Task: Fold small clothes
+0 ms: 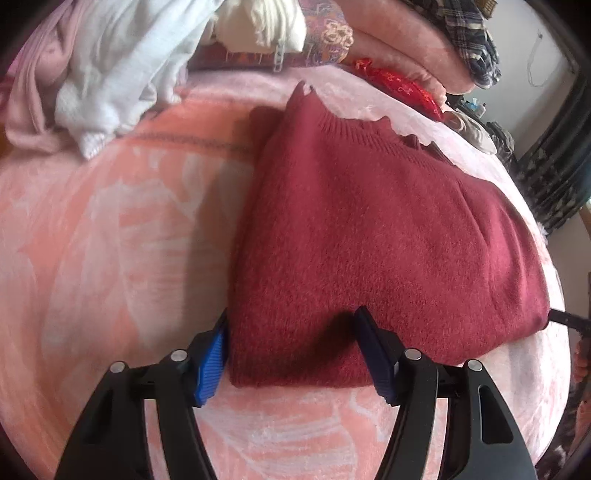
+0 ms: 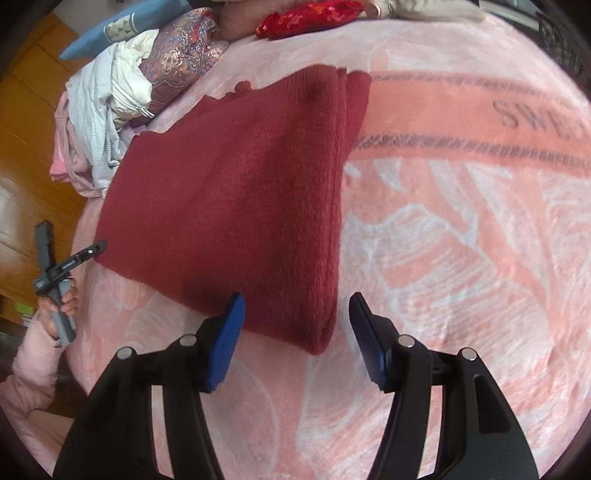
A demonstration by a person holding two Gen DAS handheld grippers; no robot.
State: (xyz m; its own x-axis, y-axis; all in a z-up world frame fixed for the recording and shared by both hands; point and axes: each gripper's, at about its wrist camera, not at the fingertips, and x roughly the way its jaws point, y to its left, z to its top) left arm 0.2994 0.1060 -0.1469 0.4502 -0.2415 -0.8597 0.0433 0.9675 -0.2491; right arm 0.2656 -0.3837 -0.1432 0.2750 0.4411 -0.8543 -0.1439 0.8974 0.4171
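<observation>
A dark red knit sweater (image 1: 369,229) lies folded into a thick rectangle on a pink patterned blanket (image 1: 110,240). My left gripper (image 1: 291,317) is open around the sweater's near left corner: its left pad stands at the folded edge, and its right pad is over the knit. In the right wrist view the same sweater (image 2: 229,192) stretches up and to the left. My right gripper (image 2: 297,301) is open with the sweater's near right corner between its fingers, and neither pad presses on it. A hand holds the left gripper (image 2: 62,258) at the sweater's far corner.
A heap of white and pale pink clothes (image 1: 103,74) lies at the back left of the bed, beside a floral cushion (image 2: 184,55). A red embroidered pouch (image 2: 306,16) and plaid cloth (image 1: 469,44) sit at the far edge. Wooden floor (image 2: 26,147) lies beyond the bed's side.
</observation>
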